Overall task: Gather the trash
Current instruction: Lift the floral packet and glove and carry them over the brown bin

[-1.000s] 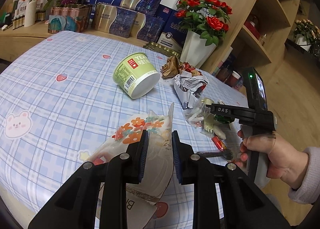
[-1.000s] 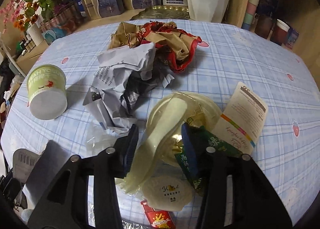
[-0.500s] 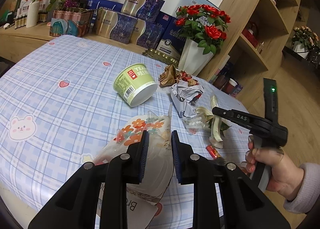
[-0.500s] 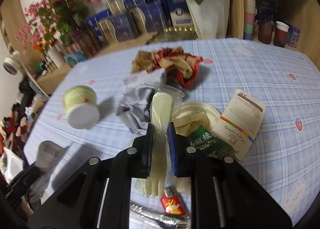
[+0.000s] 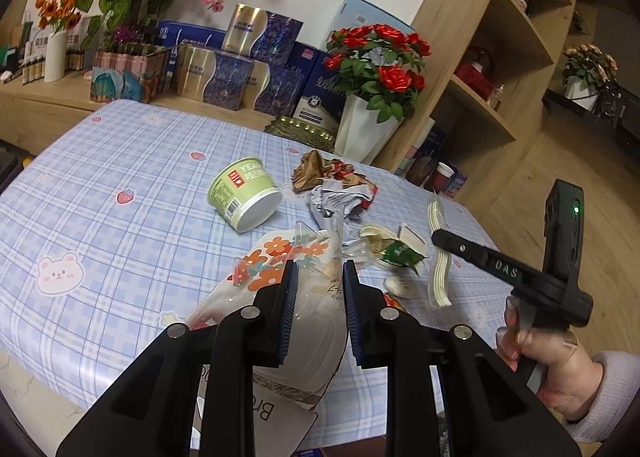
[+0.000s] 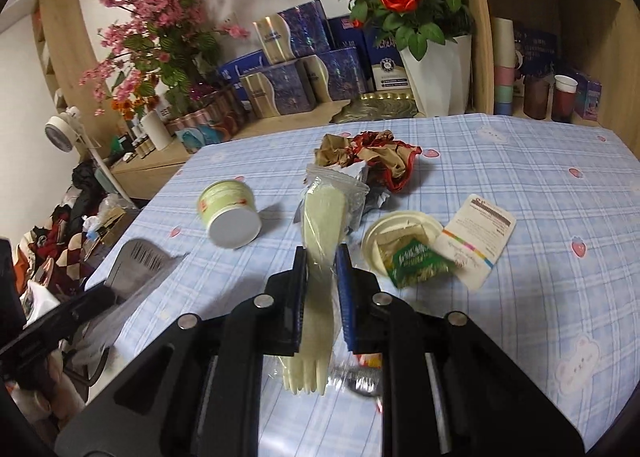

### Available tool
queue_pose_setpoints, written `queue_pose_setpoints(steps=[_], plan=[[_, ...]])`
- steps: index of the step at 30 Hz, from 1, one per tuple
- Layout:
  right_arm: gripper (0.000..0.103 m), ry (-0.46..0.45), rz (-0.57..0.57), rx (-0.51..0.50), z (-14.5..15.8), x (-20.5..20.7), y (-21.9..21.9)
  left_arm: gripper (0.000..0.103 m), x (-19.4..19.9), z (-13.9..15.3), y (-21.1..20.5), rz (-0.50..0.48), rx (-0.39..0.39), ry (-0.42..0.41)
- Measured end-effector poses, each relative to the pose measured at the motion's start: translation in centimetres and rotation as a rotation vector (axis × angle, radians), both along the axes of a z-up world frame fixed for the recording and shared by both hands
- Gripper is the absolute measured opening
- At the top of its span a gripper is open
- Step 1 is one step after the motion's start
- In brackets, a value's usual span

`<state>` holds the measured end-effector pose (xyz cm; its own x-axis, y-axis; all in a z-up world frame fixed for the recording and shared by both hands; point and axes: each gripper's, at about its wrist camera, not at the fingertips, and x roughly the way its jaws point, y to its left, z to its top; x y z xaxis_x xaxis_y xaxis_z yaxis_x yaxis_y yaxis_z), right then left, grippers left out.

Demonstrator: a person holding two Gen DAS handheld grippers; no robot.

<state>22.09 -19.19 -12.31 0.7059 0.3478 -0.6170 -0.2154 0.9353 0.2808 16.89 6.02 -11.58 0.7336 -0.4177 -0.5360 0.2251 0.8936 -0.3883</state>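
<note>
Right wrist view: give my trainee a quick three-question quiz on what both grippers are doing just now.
1. True or false: the right gripper is shut on the pale plastic fork in its clear wrapper.
2. What does the left gripper hold?
A. the flower-printed clear plastic bag
B. a red rose
C. a blue box
3. Fill in: the green paper cup lies on its ____ on the blue checked tablecloth.

Key: 1 true; 2 A; 3 side.
</note>
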Motion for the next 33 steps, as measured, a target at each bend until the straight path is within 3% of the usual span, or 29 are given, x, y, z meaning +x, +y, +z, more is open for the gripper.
queue_pose_setpoints(steps=[6,12,24,33], plan=[[0.018,-0.012,0.002,0.039,0.7,-4.3,-1.1,0.023,-2.8,1.2,-1.5,-0.045,0.022,-0.011],[0.018,-0.026,0.001,0.054,0.8,-9.0,-2.2,0.023,-6.1,0.3,-3.2,-0.101,0.042,0.018],[0.018,-0.052,0.016,0.017,-0.8,-16.6,-2.5,0.023,-11.2,-5.4,-6.5,-0.210,0.061,0.172],[0.018,-0.051,0.048,-0.015,-2.0,-19.3,-2.0,0.023,-12.5,-9.7,-7.9,-0.245,0.069,0.281]])
